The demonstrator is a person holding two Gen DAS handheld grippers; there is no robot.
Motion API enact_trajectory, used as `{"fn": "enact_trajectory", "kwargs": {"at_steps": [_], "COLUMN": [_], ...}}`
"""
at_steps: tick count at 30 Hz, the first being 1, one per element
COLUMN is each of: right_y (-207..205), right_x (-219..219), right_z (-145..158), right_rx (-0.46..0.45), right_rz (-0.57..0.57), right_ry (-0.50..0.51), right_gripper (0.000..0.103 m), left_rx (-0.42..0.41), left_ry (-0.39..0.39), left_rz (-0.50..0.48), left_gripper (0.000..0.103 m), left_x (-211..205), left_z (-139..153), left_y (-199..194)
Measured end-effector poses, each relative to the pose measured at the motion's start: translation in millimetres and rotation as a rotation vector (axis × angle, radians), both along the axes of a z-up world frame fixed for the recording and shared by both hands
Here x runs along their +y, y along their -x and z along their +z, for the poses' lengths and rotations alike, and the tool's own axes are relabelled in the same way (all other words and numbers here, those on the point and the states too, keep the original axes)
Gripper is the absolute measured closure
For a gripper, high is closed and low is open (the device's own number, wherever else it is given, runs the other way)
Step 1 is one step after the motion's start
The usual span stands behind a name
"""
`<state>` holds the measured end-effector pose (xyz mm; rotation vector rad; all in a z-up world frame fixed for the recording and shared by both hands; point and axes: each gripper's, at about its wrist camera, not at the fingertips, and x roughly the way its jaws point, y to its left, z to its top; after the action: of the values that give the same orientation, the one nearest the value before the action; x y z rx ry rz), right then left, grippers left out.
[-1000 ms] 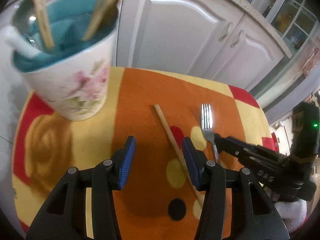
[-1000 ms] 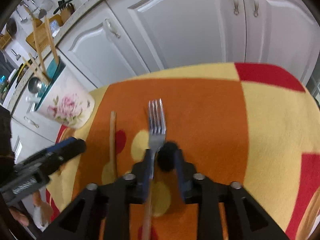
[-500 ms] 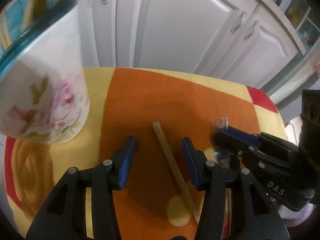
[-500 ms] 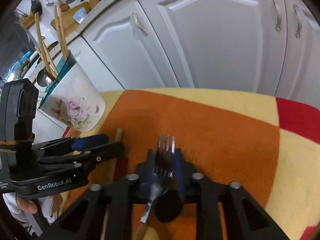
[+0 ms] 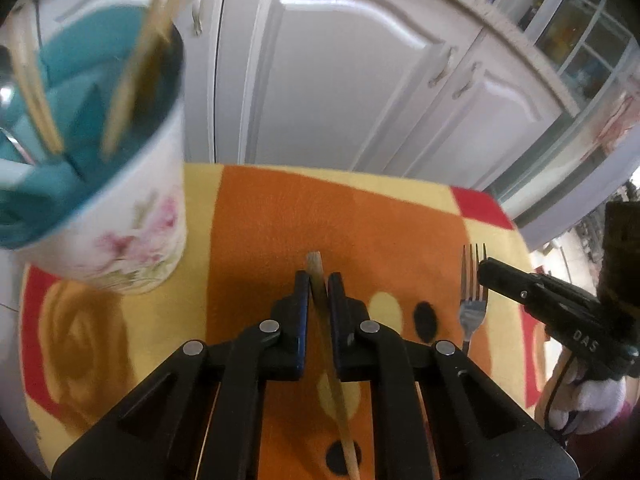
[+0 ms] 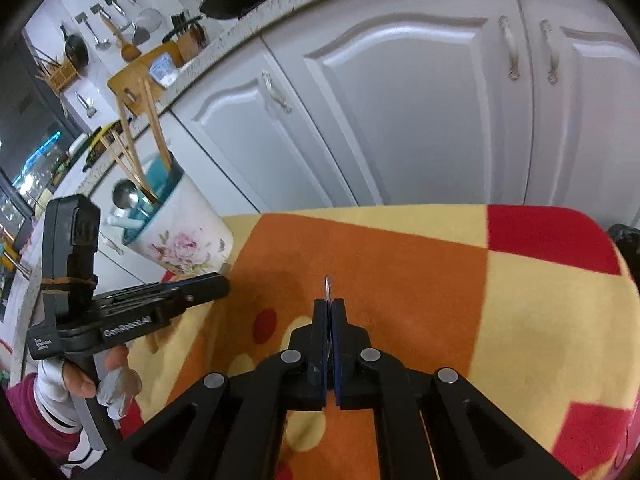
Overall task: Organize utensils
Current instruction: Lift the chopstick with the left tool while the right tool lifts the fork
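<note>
**Both grippers closed on a utensil beside the flowered cup**

The left gripper has just been closing, and its blue pads now pinch a wooden chopstick. The tip of the stick shows a little beyond the fingertips, and the rest of it runs back under the gripper toward the camera. This grip is just to the right of the flowered cup, near its base but not touching it.

The right gripper has also just been closing – its jaws are pressed together on a metal fork, seen edge-on as a thin strip between the pads. In the left wrist view the fork has its tines pointing away from the camera and lies further to the right of the cup than the chopstick does.

The cup stands on a blanket of orange, yellow and red patches. Inside its teal interior are several wooden sticks and a metal ladle – all leaning out over the rim. White cabinet doors are behind the cup.
</note>
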<state>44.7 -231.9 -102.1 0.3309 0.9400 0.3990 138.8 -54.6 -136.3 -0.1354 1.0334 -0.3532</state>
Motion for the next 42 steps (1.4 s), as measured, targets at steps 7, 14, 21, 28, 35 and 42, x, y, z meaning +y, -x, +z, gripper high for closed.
{"fn": "enact_trajectory", "kwargs": {"at_steps": [7,14,21,28,35,42], "right_y": [28,53,62,47,15,-42], "right_x": [4,17,35,61,102,149], "right_z": [51,93,132,181,225,243], "right_rx": [-0.104,-0.186,-0.266,-0.342,-0.414,-0.443], "right_rz": [-0.009,0.012,0.033,0.093,0.162,0.189], "right_ry": [0.046,0.119,0.151,0.141,0.137,0.161], "right_gripper": [0.101,0.101,0.101,0.101,0.101,0.101], "left_rx": [-0.114,-0.199,-0.298,-0.421,-0.507,-0.579], "left_ry": [0.032,0.053,0.074,0.083,0.062,-0.013], "left_rz": [-0.009,0.013,0.056,0.142,0.199,0.248], "left_gripper": [0.096,0.096,0.096,0.097,0.097,0.097], "left_x": [22,50,84,125,148,156], "left_z": [53,90,135,195,241,260], "left_y": [37,69,89,81,58,22]}}
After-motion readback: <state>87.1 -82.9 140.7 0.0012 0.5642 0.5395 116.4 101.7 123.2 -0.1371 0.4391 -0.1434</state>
